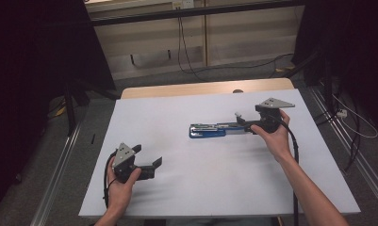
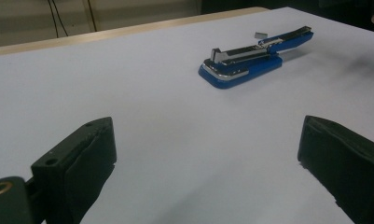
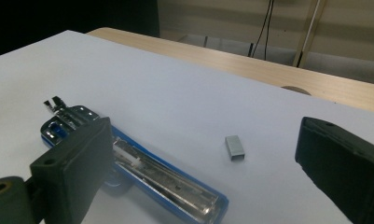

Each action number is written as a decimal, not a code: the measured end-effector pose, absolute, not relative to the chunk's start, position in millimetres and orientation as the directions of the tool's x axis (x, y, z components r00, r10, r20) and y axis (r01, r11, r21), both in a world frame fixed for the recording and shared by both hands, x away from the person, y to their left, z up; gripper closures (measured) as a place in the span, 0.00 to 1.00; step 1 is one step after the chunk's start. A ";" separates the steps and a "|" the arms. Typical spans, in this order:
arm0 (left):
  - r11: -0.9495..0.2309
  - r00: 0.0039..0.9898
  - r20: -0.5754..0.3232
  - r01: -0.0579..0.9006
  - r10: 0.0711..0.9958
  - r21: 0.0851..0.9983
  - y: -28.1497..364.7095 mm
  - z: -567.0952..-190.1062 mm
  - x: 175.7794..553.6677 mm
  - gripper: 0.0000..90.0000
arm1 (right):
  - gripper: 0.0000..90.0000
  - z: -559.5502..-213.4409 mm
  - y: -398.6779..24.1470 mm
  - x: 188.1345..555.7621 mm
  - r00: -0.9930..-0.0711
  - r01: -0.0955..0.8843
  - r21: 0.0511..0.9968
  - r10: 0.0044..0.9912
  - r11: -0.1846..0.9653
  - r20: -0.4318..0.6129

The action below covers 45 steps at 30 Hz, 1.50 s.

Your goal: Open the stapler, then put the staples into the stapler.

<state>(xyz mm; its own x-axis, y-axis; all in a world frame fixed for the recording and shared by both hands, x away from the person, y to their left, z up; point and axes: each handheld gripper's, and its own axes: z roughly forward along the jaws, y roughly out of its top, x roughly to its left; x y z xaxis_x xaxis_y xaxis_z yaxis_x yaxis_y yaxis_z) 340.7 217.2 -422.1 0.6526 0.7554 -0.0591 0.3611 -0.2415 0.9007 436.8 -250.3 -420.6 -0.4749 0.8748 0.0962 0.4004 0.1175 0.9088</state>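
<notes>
A blue stapler [image 1: 210, 130] lies swung open flat near the middle of the white table [image 1: 177, 188]. A small grey block of staples [image 1: 237, 114] rests on the table just beyond its right end. My right gripper [image 1: 249, 124] is at that end and stands open. In the right gripper view its left jaw hangs over the stapler [image 3: 170, 182], with the staple block [image 3: 234, 149] lying between the jaws. My left gripper [image 1: 148, 155] is open and empty at the front left. It faces the stapler [image 2: 250, 58] and the staple block [image 2: 260, 35] from a distance.
A bare wooden strip [image 1: 201, 88] with a round hole [image 1: 237, 91] runs along the table's far edge. Cables [image 1: 186, 56] trail over the floor behind it. Metal rails [image 1: 59, 165] flank the table on both sides.
</notes>
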 end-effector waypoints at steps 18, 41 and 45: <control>-0.264 0.660 -0.044 0.361 0.750 0.894 229.5 -423.5 311.1 0.06 | 0.07 -410.0 -241.8 478.0 -0.482 0.445 0.881 0.872 0.158 0.087; -0.274 0.667 -0.039 0.358 0.744 0.893 225.3 -422.3 312.4 0.05 | 0.20 -424.1 -247.7 513.3 -0.473 0.606 0.740 0.880 0.293 0.039; -0.270 0.657 -0.041 0.364 0.752 0.891 227.2 -422.1 313.1 0.05 | 0.22 -423.7 -248.1 516.8 -0.484 0.613 0.727 0.874 0.310 0.035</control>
<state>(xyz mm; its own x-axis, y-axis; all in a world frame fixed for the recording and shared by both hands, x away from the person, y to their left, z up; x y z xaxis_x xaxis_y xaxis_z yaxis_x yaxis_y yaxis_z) 313.1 227.2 -422.1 0.6574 0.7524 -0.0409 0.3641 -0.2697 0.8915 516.8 -248.1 -423.7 -0.4843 0.8742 0.0350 0.6129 0.3104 0.7266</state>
